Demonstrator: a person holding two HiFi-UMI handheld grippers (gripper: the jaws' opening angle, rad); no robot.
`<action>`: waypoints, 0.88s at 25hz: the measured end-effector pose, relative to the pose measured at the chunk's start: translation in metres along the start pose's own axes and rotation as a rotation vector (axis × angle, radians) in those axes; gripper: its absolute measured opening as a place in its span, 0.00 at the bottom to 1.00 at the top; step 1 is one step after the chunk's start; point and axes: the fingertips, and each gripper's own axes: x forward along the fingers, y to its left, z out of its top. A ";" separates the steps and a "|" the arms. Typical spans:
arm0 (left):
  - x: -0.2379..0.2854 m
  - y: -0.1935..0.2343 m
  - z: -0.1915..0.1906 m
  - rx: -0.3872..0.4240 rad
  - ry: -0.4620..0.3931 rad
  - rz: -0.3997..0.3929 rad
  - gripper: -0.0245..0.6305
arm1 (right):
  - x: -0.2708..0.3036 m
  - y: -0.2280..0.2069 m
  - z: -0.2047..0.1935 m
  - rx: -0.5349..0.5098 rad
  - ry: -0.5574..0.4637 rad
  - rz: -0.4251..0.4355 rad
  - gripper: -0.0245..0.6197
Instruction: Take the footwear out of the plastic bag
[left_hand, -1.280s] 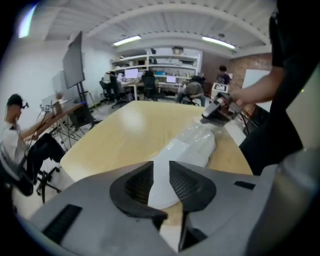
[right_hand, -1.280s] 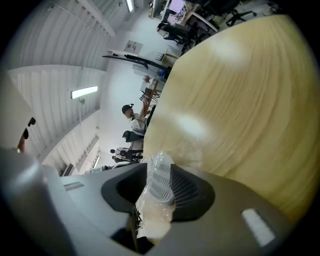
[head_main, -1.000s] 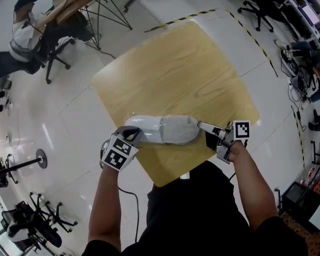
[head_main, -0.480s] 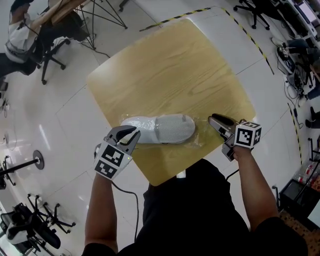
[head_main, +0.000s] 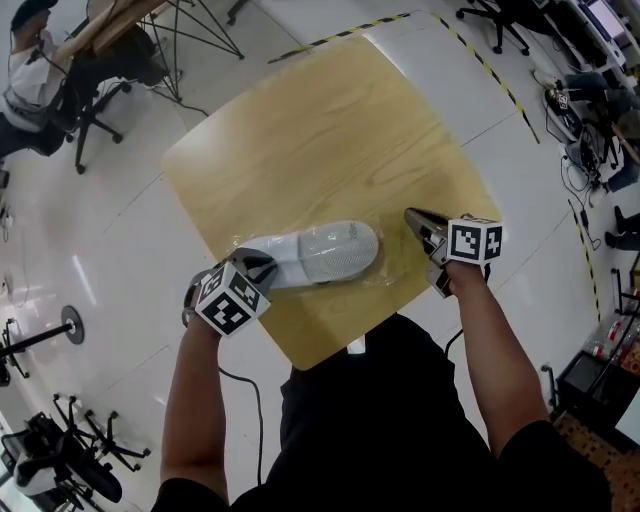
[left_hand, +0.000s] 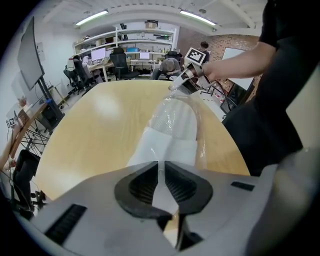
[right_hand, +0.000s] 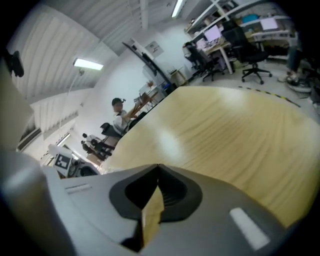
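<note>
Since the earlier frames the right gripper (head_main: 413, 217) is found drawn away from the toe end of the bag (head_main: 388, 276) and rolled over. Its jaws have just been closed and now meet at the tips. No film is made out between them in its own view, though in the left gripper view the plastic seems drawn up toward them, so a pinch on the bag cannot be ruled out. The left gripper (head_main: 257, 267) is set at the heel end. Its jaws have just been closed further and are clenched on the white heel of the shoe (head_main: 318, 250). The shoe is still lying in the bag, on its side near the bench (head_main: 330, 130) edge closest to the person. The heel is probably held as an anchor, so that the bag can be pulled off from the far end.
</note>
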 end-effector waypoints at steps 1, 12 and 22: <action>0.000 -0.001 -0.001 -0.006 -0.004 0.005 0.11 | -0.009 -0.004 0.003 0.006 -0.032 -0.021 0.05; 0.003 -0.004 -0.003 -0.062 -0.052 0.011 0.11 | -0.009 0.057 -0.124 -0.797 0.418 -0.053 0.16; -0.004 -0.009 0.005 -0.026 -0.053 0.032 0.10 | -0.050 0.024 -0.108 -0.731 0.415 -0.125 0.04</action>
